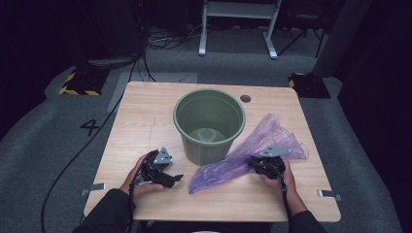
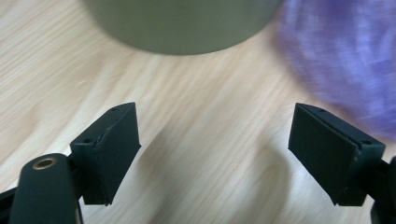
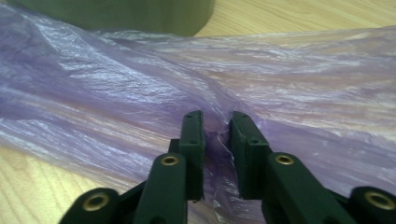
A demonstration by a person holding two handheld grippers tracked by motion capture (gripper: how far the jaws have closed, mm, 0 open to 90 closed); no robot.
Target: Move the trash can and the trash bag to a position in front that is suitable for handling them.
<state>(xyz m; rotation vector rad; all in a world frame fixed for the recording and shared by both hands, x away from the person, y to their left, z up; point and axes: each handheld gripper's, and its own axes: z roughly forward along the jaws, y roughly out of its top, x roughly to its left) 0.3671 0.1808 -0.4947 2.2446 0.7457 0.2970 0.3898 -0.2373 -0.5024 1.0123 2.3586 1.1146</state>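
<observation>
With the right tongs (image 3: 215,140) pinching a thin fold of the purple bag (image 1: 252,153) lying right of the bin (image 1: 209,124) on the worktop (image 1: 145,121), and the left tongs (image 2: 215,154) wide and empty, the film may slip free or tear under pull.

Both grippers are black, the left gripper (image 1: 167,178) and right gripper (image 1: 257,162) each topped by a grey three-cornered plate. Brass-coloured rivets sit in the arm links behind flat, screw-holed pads (image 2: 324,151). The person wears dark sleeves (image 1: 104,213).
</observation>
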